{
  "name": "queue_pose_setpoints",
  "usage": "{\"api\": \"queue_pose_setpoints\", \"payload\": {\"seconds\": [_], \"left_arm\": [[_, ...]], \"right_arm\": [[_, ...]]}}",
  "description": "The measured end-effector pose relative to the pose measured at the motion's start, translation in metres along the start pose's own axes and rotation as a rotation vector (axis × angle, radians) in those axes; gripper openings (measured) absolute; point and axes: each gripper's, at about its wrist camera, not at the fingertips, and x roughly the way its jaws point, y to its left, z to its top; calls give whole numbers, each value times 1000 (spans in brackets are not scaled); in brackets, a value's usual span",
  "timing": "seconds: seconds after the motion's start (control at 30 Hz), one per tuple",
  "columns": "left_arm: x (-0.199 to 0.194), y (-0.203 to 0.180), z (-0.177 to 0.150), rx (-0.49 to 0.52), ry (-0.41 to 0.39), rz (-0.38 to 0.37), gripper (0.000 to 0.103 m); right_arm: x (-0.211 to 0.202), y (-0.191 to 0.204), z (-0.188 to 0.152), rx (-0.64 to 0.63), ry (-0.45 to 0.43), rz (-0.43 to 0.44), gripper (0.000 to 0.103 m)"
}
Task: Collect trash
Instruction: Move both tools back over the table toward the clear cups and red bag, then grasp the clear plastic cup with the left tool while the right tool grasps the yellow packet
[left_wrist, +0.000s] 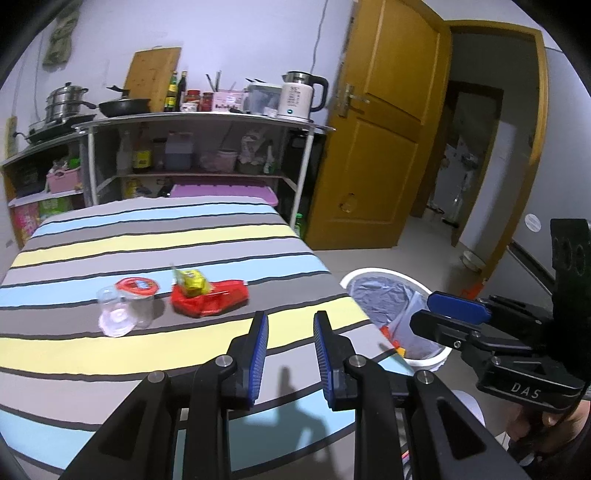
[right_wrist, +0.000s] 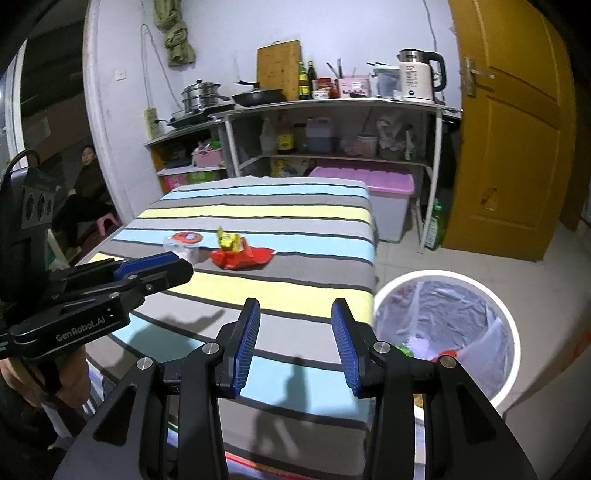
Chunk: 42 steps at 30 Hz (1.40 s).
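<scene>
Black grippers (left_wrist: 290, 323) (blue ribbed pads (right_wrist: 245, 343))

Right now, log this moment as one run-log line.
left gripper: open, empty | right gripper: open, empty | on table: red wrapper, yellow packet, two plastic cups | trash bin: beside table, lined

Striped tablecloth (left_wrist: 155, 240), bands of grey, blue and yellow, fills the centre and 7 o'clock of the left wrist view. Behind it at 11 to 12 o'clock, a metal shelf rack (left_wrist: 207, 120). On its top, left to right: stacked steel steamer pot (left_wrist: 63, 101), black frying pan (left_wrist: 123, 105), wooden cutting board (left_wrist: 153, 75) leaning on the wall, dark bottles (left_wrist: 175, 92), white electric kettle (left_wrist: 301, 96). Under the rack, a pink-lidded storage bin (right_wrist: 364, 181). Yellow-brown wooden door (left_wrist: 384, 136) at 1 o'clock, standing open. Seated person (right_wrist: 83, 184) at 9 o'clock in the right wrist view.
</scene>
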Motion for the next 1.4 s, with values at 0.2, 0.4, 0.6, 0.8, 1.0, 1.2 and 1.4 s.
{"api": "queue_pose_setpoints", "payload": {"seconds": [0.2,0.4,0.6,0.8,1.0,1.2,1.4], "left_arm": [[-7,16,-3,-24,-7,34,25],[-11,31,-6,-46,-11,67,25],[-13,51,-10,-71,-13,109,25],[-10,75,-11,-106,-6,154,26],[-2,96,-8,-138,-3,185,38],[13,121,-3,-158,11,234,38],[32,142,-2,-167,41,282,38]], "right_arm": [[8,12,4,-19,6,24,41],[15,16,4,-24,17,39,41],[26,22,6,-32,29,56,41],[41,29,9,-50,44,83,41],[58,33,13,-57,61,105,41],[74,37,20,-58,71,124,41],[90,45,27,-68,83,140,41]]}}
